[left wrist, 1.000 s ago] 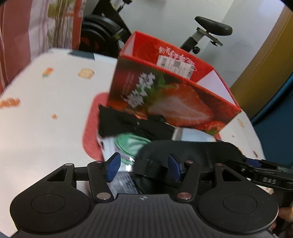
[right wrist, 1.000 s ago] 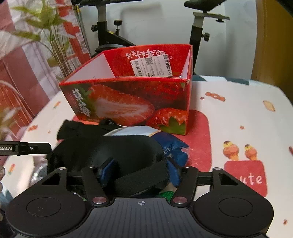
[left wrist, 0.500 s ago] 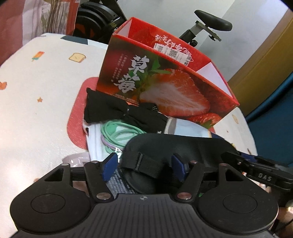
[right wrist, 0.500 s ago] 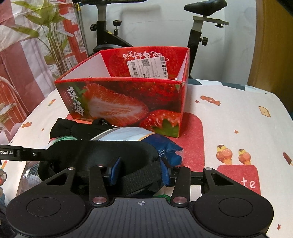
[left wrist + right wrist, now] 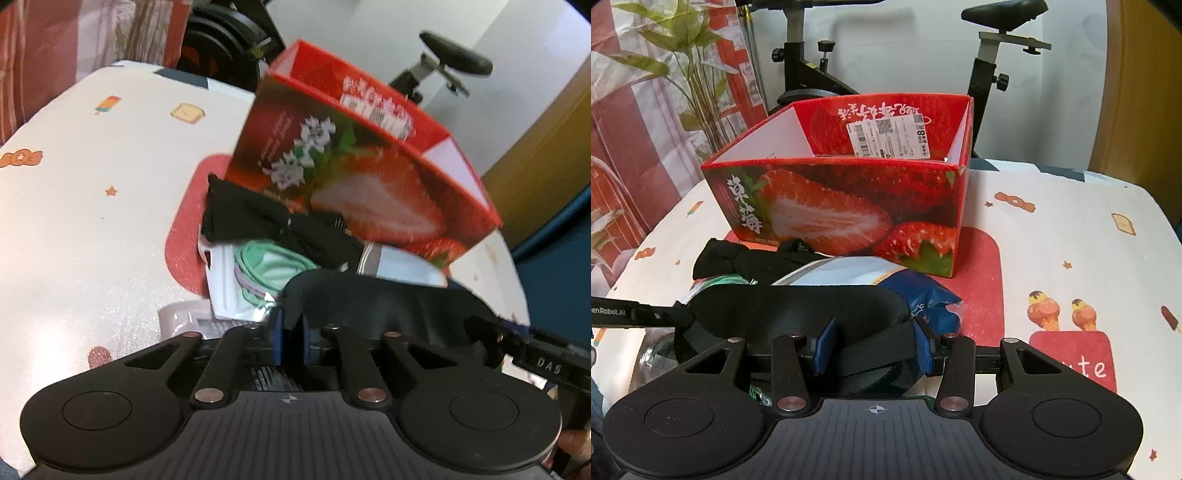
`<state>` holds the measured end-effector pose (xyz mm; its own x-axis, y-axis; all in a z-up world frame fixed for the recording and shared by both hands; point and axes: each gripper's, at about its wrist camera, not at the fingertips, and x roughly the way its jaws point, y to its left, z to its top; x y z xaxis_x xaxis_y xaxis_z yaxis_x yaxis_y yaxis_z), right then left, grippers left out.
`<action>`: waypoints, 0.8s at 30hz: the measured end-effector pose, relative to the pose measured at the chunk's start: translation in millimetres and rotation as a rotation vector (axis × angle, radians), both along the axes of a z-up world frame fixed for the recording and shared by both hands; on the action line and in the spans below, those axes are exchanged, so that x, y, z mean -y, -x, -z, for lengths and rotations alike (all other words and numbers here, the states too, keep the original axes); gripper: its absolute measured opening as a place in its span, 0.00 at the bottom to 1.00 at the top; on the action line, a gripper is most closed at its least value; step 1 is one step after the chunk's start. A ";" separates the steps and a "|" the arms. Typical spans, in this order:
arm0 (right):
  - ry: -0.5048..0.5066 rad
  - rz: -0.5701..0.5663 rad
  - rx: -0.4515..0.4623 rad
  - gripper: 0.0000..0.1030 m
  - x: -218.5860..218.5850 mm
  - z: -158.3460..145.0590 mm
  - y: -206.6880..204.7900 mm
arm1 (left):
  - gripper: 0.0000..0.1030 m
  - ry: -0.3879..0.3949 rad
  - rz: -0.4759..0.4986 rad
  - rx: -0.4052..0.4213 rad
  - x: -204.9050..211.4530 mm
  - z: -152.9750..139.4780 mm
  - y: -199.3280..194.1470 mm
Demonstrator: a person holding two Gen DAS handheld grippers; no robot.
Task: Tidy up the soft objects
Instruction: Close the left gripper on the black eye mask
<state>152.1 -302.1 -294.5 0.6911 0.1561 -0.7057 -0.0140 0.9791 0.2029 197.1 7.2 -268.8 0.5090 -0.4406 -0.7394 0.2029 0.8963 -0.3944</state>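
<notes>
Two grippers meet on one black padded sleep mask (image 5: 798, 306) at the near edge of a white tablecloth-covered table (image 5: 1052, 221) printed with small sweets. The left gripper (image 5: 290, 334) has its blue pads clenched tight on the mask's left edge, with a thin fold of black fabric pinched between them. The right gripper (image 5: 873, 345) grasps the mask's black elastic strap (image 5: 875, 343), its blue pads pressing the band from both sides.

Beyond the mask, toward the far side, stands an open red cardboard box printed with strawberries (image 5: 849, 206) — its white inner walls and a white barcode label (image 5: 888, 134) on the far wall show, but its floor is hidden, so whether anything lies in it cannot be told. The box rests on a red square printed on the cloth.

Between box and mask lies a small heap: a crumpled black fabric piece (image 5: 258, 218) against the box's near wall, a clear packet holding mint-green looped bands (image 5: 266, 266) on the left, a white and grey pouch (image 5: 846, 269) in the middle, and a blue crinkled bag (image 5: 927, 299) on the right — just beside the right gripper's pad.

A black exercise bike (image 5: 990, 55) stands behind the table.
</notes>
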 end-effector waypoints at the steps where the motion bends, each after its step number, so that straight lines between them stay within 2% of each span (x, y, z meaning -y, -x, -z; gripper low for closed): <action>1: -0.002 -0.001 0.001 0.40 0.6 -0.9 0.3 | 0.09 -0.004 -0.008 0.019 -1.4 -2.8 1.6; 4: 0.002 0.002 0.004 0.40 0.5 -3.8 2.2 | 0.09 -0.041 -0.032 0.060 -2.9 -10.1 4.8; 10: -0.026 0.009 0.020 0.37 5.8 -11.9 8.1 | 0.08 -0.056 -0.047 0.082 -5.9 -13.9 6.9; 14: -0.037 0.010 0.032 0.38 9.1 -15.0 9.2 | 0.08 -0.079 -0.028 0.089 -5.2 -11.9 8.9; 24: -0.076 -0.042 0.008 0.41 8.9 3.4 -22.5 | 0.09 -0.134 -0.013 0.087 -3.5 0.8 9.0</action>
